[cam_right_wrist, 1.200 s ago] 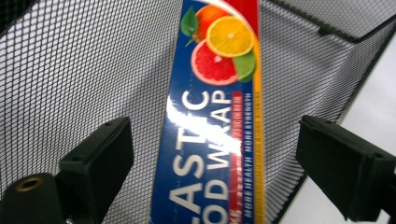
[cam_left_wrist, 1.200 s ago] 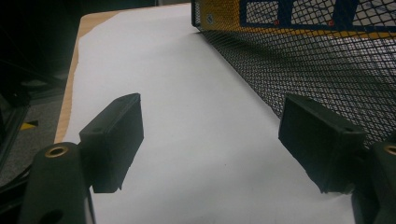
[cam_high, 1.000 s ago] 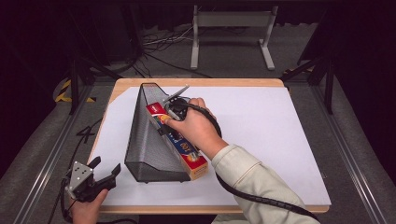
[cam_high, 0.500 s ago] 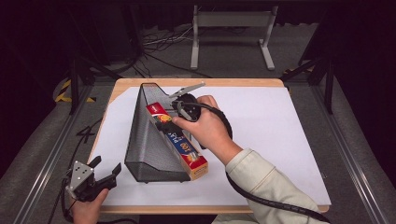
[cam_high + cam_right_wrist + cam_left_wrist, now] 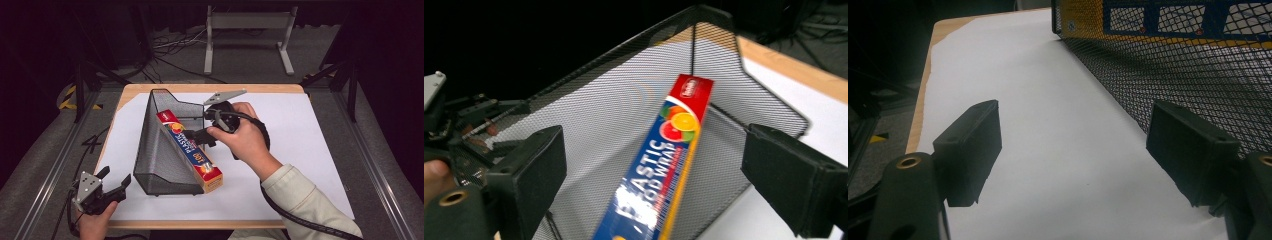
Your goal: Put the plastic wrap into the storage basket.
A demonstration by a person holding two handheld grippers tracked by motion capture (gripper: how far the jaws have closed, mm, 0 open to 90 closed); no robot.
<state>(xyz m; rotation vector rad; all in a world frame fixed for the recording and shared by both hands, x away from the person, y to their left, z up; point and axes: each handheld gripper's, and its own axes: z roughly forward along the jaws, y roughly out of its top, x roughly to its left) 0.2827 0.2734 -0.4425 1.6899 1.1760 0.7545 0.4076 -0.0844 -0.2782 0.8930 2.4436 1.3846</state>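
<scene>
A black mesh file holder (image 5: 160, 150) lies on the white sheet. In it rests a long plastic wrap box (image 5: 192, 152), whose near end pokes out of the holder's front. My right gripper (image 5: 201, 137) hovers just right of the box's middle, open, with nothing between its jaws. In the right gripper view the box (image 5: 674, 130) and the mesh holder (image 5: 624, 95) lie a little beyond that open gripper (image 5: 654, 167). My left gripper (image 5: 114, 178) is open at the table's front left corner. In its own view the left gripper (image 5: 1073, 135) is above white paper, beside the mesh holder (image 5: 1173, 75).
The white sheet (image 5: 305, 135) covers most of the wooden table (image 5: 260, 88). A metal stand (image 5: 247, 30) and cables lie on the floor behind it. A black cable (image 5: 295, 215) trails from the right gripper past the sleeve.
My right gripper has drawn back to the right, off the top of the box. The box stays in the holder. The left gripper has hardly moved.
</scene>
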